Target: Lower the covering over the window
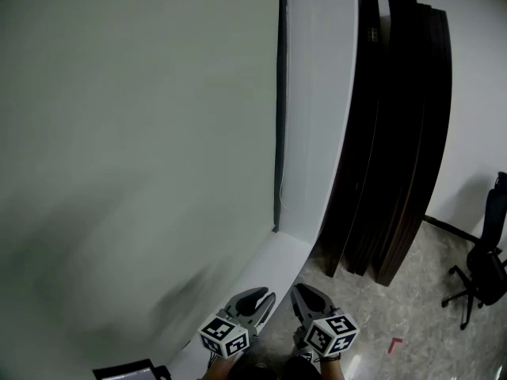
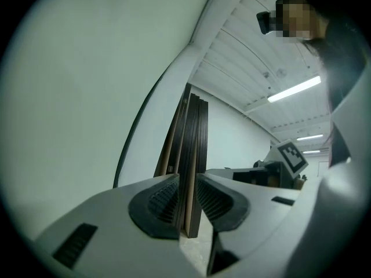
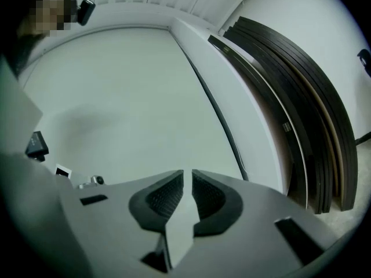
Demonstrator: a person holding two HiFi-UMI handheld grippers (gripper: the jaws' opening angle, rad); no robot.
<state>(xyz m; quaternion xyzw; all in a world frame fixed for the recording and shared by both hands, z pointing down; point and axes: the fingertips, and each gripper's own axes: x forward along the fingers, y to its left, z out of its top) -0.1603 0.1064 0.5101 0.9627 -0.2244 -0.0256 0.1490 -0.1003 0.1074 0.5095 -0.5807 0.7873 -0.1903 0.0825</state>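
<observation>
A pale grey-green window covering [image 1: 135,133] fills the left of the head view and reaches down to the white sill [image 1: 269,264]. It also shows in the left gripper view [image 2: 87,86] and the right gripper view [image 3: 127,97]. A thin cord [image 1: 280,182] hangs along the covering's right edge by the white frame [image 1: 317,117]. My left gripper [image 1: 265,295] is low by the sill, its jaws apart with nothing between them [image 2: 187,181]. My right gripper [image 1: 299,291] is beside it, with only a narrow slit between the pads and nothing in it [image 3: 188,175].
Several dark curved boards [image 1: 396,133] lean against the wall right of the frame. A black office chair [image 1: 483,267] stands at the far right on the speckled floor, with a red mark [image 1: 394,343] nearer me. A dark object [image 1: 127,370] lies at the bottom left.
</observation>
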